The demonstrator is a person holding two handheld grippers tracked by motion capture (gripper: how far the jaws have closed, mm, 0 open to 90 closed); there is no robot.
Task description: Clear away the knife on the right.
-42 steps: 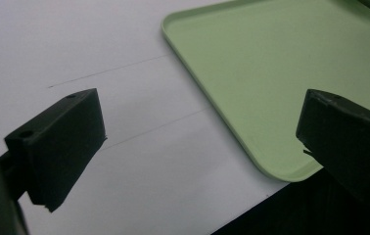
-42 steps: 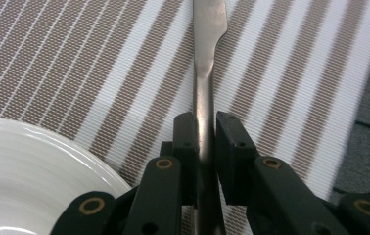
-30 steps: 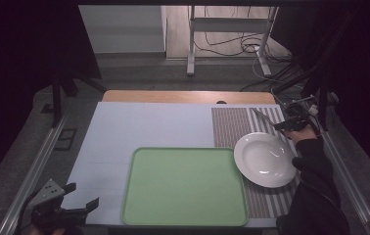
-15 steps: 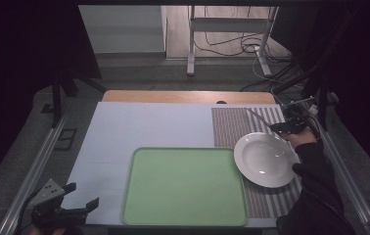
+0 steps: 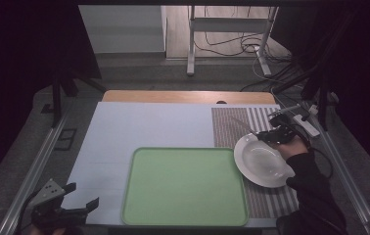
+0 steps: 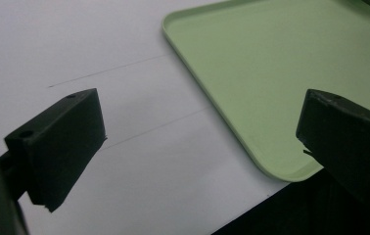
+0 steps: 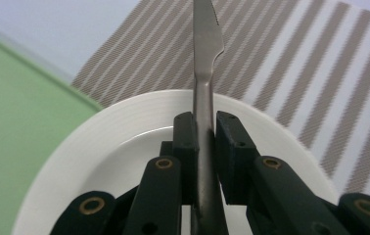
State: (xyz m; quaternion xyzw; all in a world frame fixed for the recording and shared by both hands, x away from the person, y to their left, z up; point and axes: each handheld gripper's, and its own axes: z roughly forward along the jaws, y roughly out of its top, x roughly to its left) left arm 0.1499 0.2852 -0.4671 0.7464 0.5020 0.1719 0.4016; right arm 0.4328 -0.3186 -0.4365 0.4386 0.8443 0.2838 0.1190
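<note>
Right hand-held gripper [image 7: 205, 147] clamped on knife [image 7: 205, 58] above plate [image 5: 261, 164]; left hand-held gripper [image 5: 68, 203] wide open, empty, low beside tray [image 5: 183, 188].

Dim overall, black vignetting at high view edges. Soft glare on white plate [image 5: 264, 160]. Near jaws slightly blurred in gripper views.

A dim lab-style recording bench

A table [image 5: 139, 127] covered in white sheet is seen centre frame, flanked by metal rails [image 5: 31, 171]; loose cables [image 5: 232, 46] and a stand's legs [image 5: 193, 44] are seen on the floor at the top.
</note>
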